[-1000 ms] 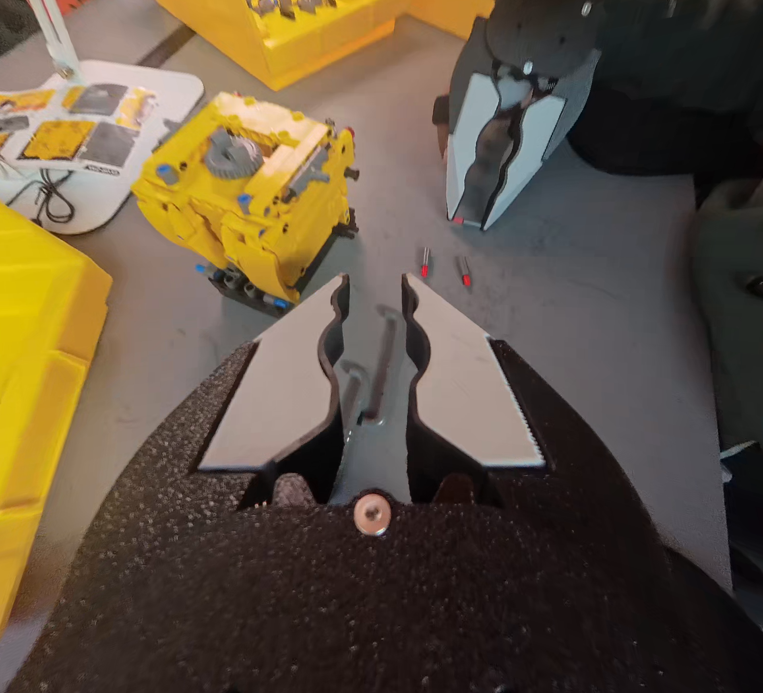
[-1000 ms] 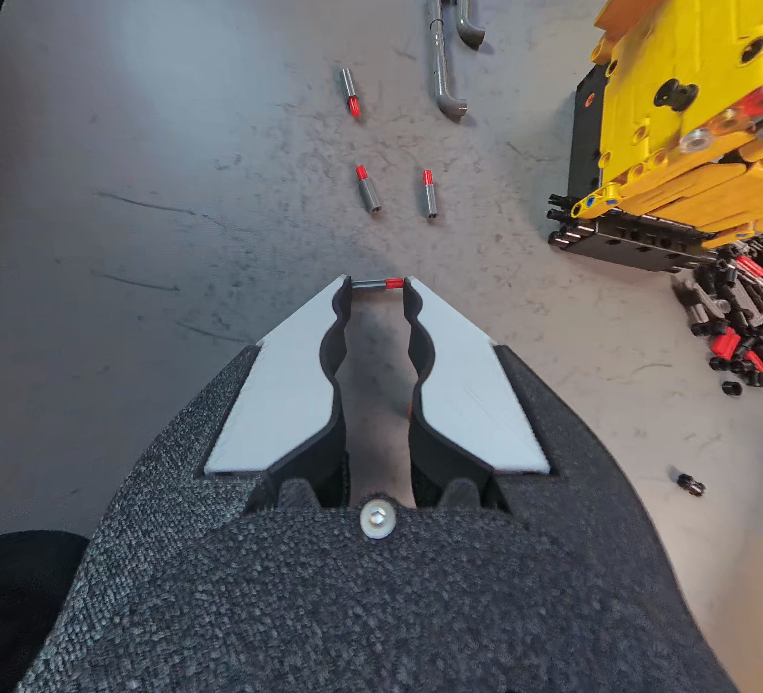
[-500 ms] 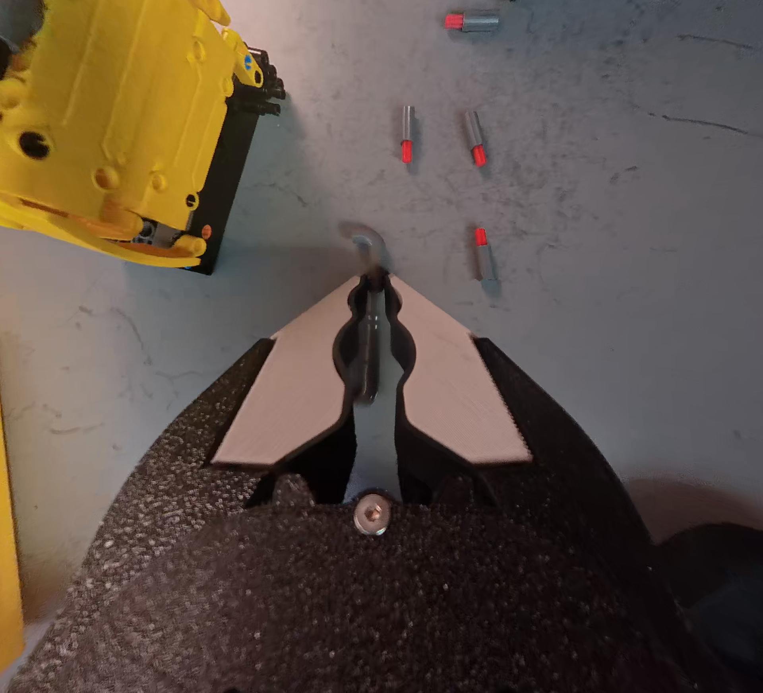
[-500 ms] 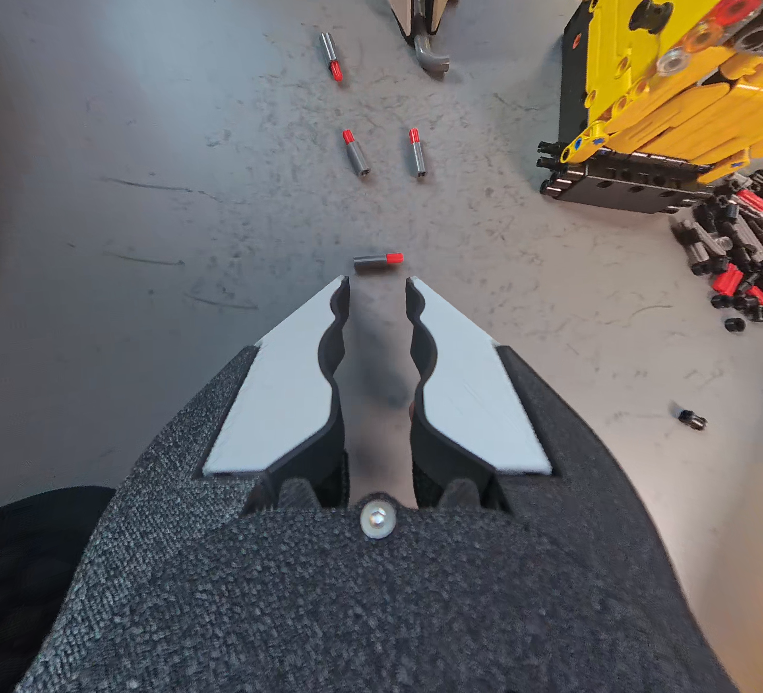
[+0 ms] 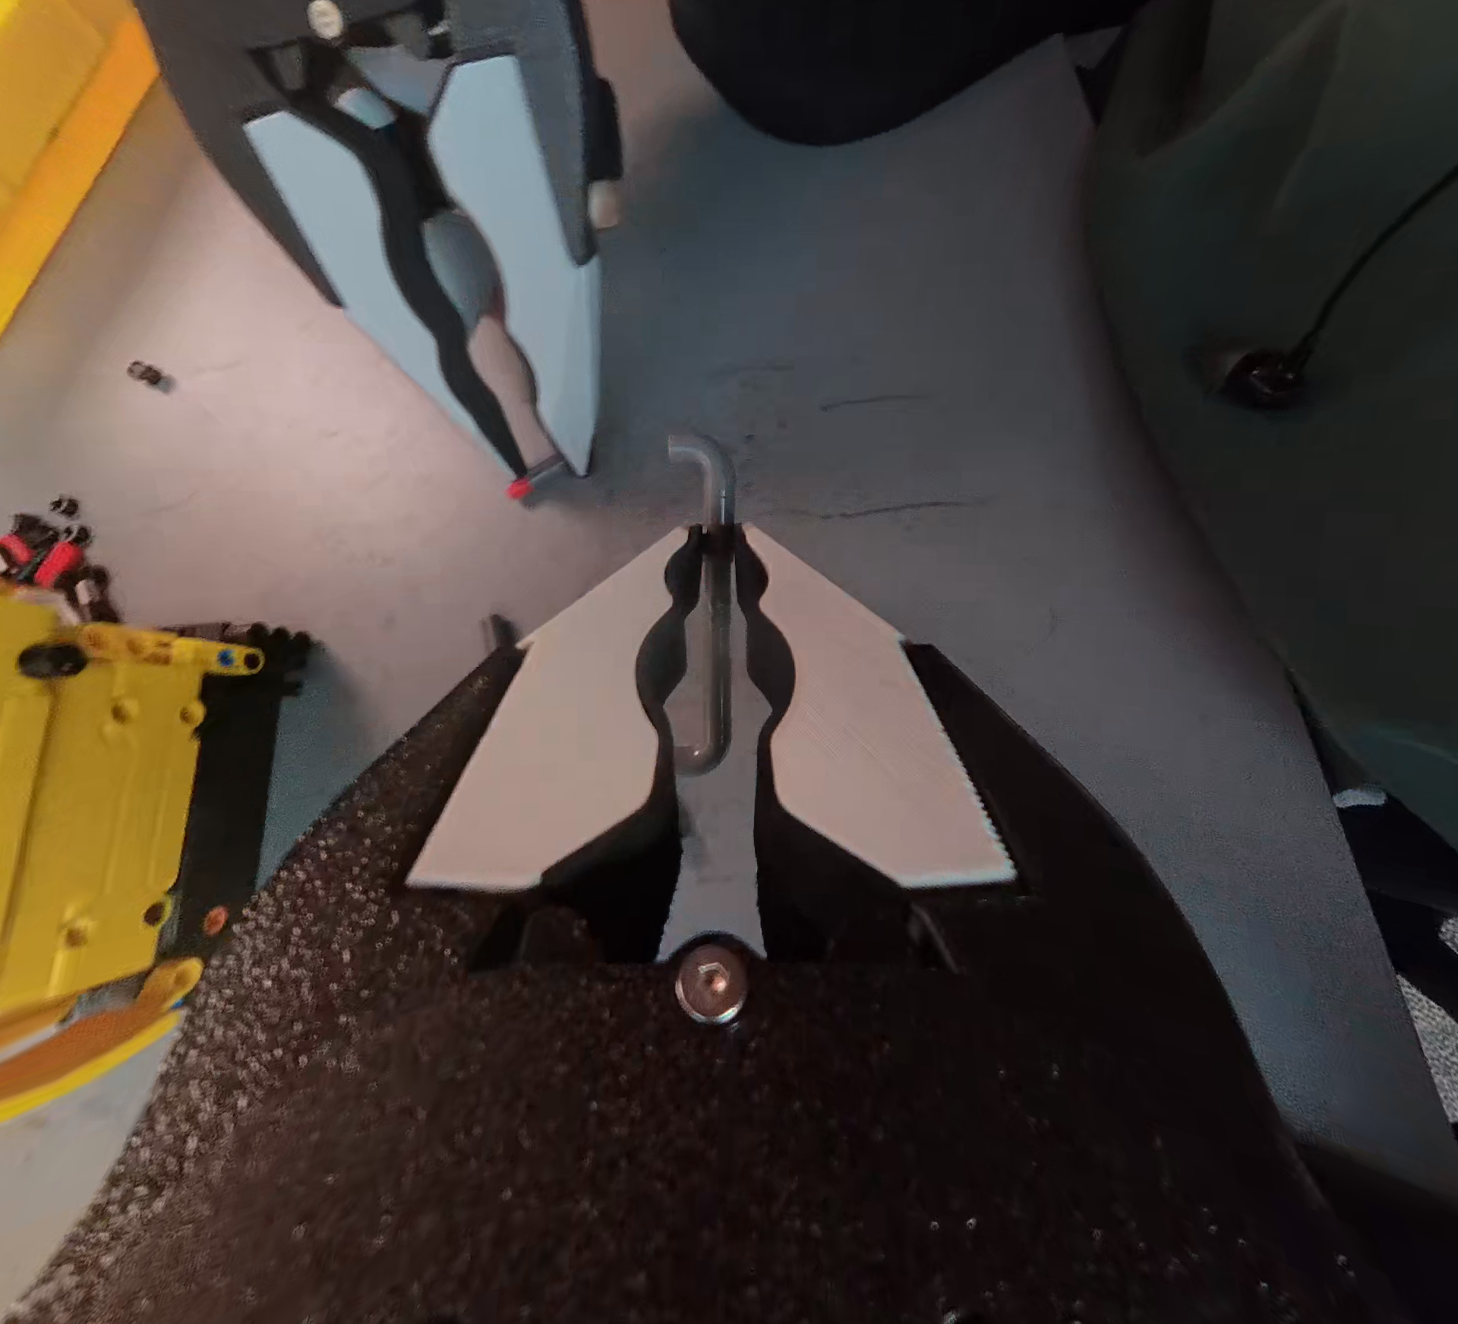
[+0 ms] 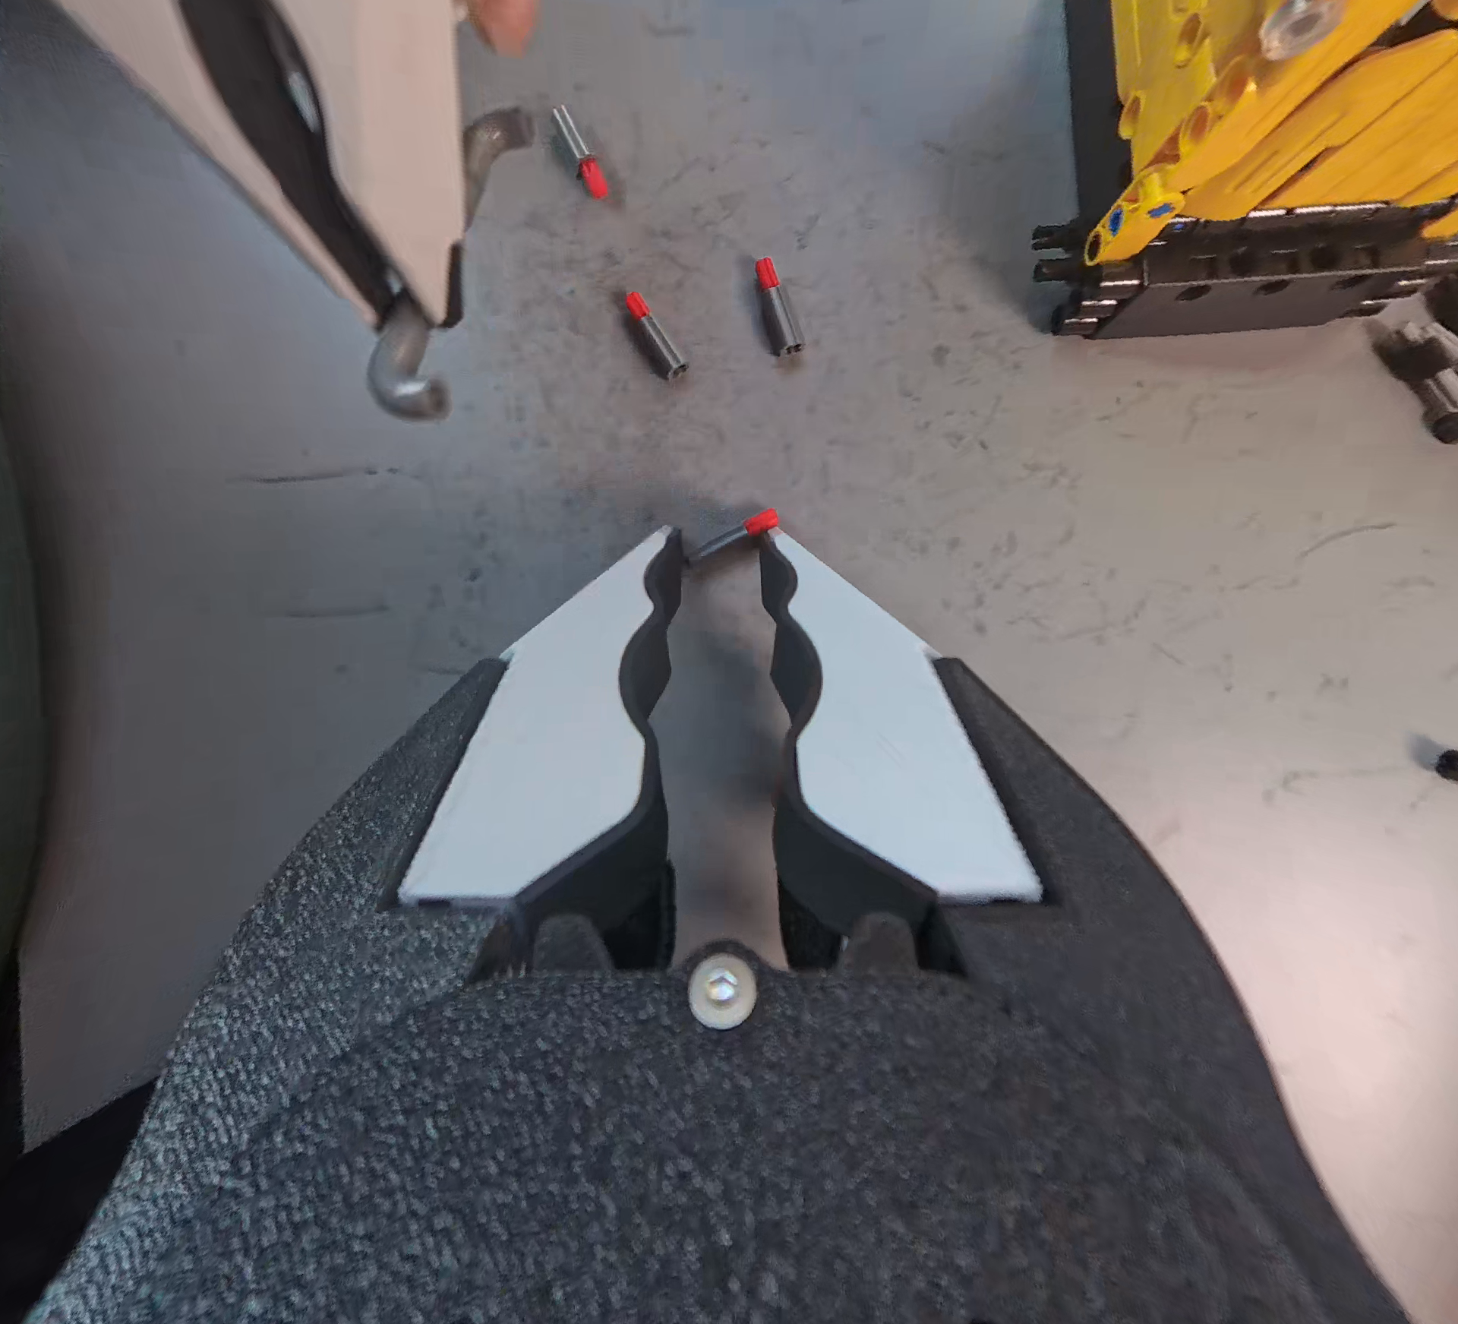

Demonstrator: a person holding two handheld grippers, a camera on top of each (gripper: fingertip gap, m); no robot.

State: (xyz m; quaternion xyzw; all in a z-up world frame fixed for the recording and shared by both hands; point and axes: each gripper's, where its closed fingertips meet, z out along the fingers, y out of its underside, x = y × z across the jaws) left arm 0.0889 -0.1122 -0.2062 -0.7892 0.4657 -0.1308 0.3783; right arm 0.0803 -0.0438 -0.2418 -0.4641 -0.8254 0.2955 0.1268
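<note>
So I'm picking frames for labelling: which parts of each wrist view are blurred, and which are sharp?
Left wrist view: the bent grey rod in the left gripper is sharp; the right gripper and yellow model are smeared. Right wrist view: the loose pins are crisp; the pin at the right gripper's tips is slightly soft, and the left gripper is blurred.

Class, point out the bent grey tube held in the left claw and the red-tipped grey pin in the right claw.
Bent grey tube [image 5: 716, 655]: left wrist view, straight shaft.
Red-tipped grey pin [image 6: 761, 521]: right wrist view, red tip.
</note>
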